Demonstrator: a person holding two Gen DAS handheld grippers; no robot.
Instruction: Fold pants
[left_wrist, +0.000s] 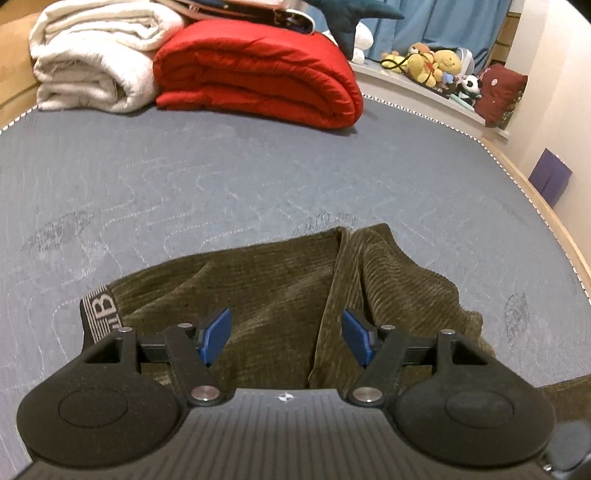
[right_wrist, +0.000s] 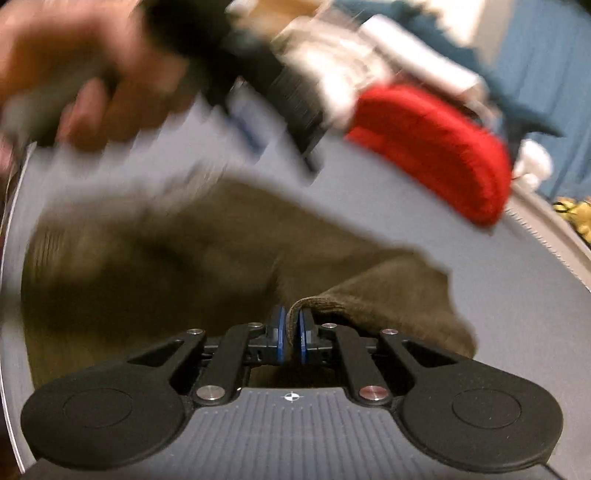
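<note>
Olive-brown corduroy pants (left_wrist: 258, 288) lie crumpled on the grey mattress (left_wrist: 221, 177), near its front. Their striped waistband (left_wrist: 99, 310) with a letter B shows at the left. My left gripper (left_wrist: 285, 325) hovers just over the pants, open, its blue pads wide apart on either side of a fold ridge. In the blurred right wrist view, my right gripper (right_wrist: 291, 321) is shut on a folded edge of the pants (right_wrist: 184, 258). A person's hand (right_wrist: 92, 92) holding the other gripper shows at the upper left of that view.
A folded red quilt (left_wrist: 258, 74) and a rolled white blanket (left_wrist: 92, 62) sit at the far side of the mattress. Plush toys (left_wrist: 432, 66) line a ledge at the back right. A wooden bed edge (left_wrist: 546, 221) runs along the right.
</note>
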